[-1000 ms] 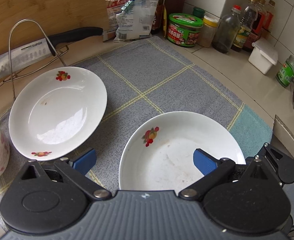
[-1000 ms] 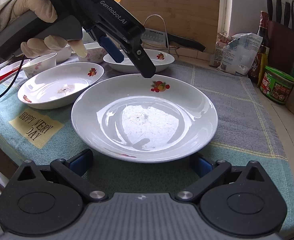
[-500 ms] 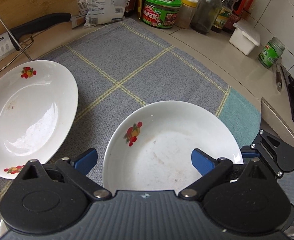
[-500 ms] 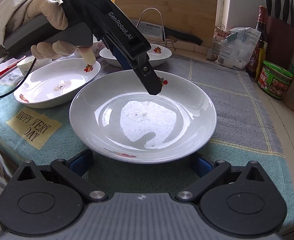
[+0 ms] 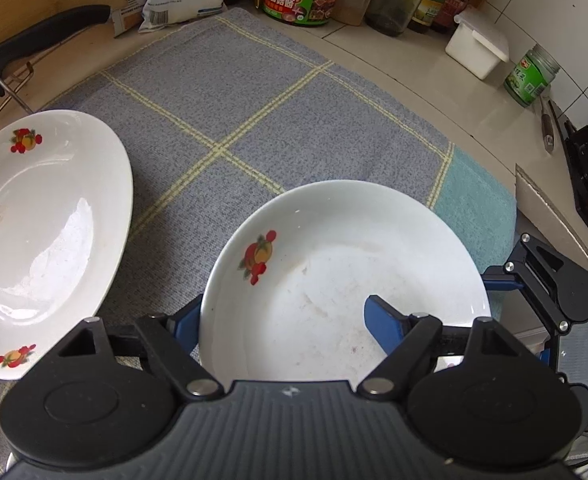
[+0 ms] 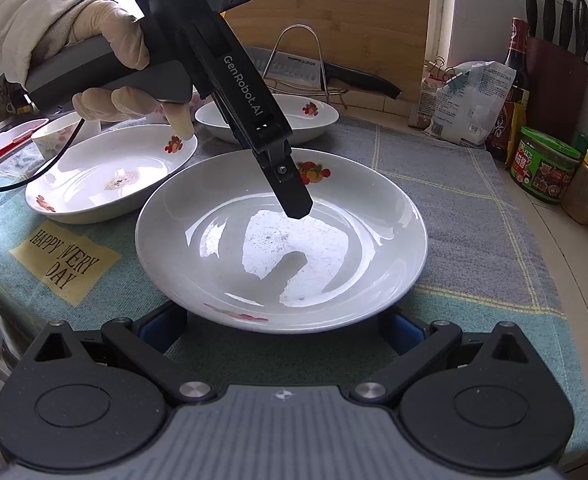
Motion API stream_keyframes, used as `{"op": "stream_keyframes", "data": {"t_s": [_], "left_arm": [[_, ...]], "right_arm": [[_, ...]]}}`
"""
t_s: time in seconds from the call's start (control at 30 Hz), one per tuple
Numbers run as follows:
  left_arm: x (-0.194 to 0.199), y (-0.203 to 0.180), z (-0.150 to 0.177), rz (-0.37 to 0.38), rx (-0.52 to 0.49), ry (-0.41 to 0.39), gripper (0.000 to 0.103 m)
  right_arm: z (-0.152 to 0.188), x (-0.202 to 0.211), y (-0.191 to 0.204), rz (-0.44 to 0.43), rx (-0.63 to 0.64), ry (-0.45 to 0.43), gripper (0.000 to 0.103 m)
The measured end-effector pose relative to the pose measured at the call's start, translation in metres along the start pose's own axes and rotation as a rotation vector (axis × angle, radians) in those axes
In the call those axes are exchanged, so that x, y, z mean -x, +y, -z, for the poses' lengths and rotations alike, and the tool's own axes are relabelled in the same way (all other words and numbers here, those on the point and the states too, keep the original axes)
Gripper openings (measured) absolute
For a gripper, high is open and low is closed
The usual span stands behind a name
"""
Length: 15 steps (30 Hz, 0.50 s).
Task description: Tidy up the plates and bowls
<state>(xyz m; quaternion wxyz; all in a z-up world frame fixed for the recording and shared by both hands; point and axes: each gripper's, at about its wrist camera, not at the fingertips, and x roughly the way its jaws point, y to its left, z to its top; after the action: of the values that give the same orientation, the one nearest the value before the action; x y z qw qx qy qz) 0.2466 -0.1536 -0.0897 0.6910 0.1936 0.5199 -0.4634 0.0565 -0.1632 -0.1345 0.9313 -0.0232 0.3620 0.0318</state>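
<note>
Tabletop (image 5: pixel 414 92) in pale stone carries a grey checked cloth (image 5: pixel 233 92) that spreads ahead of both grippers. On the cloth, right under the left gripper (image 5: pixel 283 320), lies the plate (image 5: pixel 334 272), white with a fruit print. A second plate (image 5: pixel 45 220) sits to that gripper's left, apart from the first. A third plate (image 6: pixel 109 172) lies beyond the right gripper (image 6: pixel 281 328), on its left.

The left gripper, held by a gloved hand (image 6: pixel 109 52), points steeply down into the plate. Its jaws have just been closing with the plate's rim between them. One pad (image 5: pixel 185 320) is just outside the rim and the other is over the well, with a wide gap left, so nothing is clamped.

The right gripper sits low at the plate's near edge with its jaws spread wide. That edge lies between its pads (image 6: pixel 161 328), and the gripper holds nothing.
</note>
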Motion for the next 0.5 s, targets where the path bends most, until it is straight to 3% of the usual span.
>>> {"op": "stream_keyframes", "data": {"t_s": [0.5], "left_arm": [[-0.0066,0.0020,-0.0087,0.024,-0.018,0.066,0.080]], "right_arm": [[-0.0022,-0.0057,-0.0011,-0.022,0.005,-0.003,0.103]]}}
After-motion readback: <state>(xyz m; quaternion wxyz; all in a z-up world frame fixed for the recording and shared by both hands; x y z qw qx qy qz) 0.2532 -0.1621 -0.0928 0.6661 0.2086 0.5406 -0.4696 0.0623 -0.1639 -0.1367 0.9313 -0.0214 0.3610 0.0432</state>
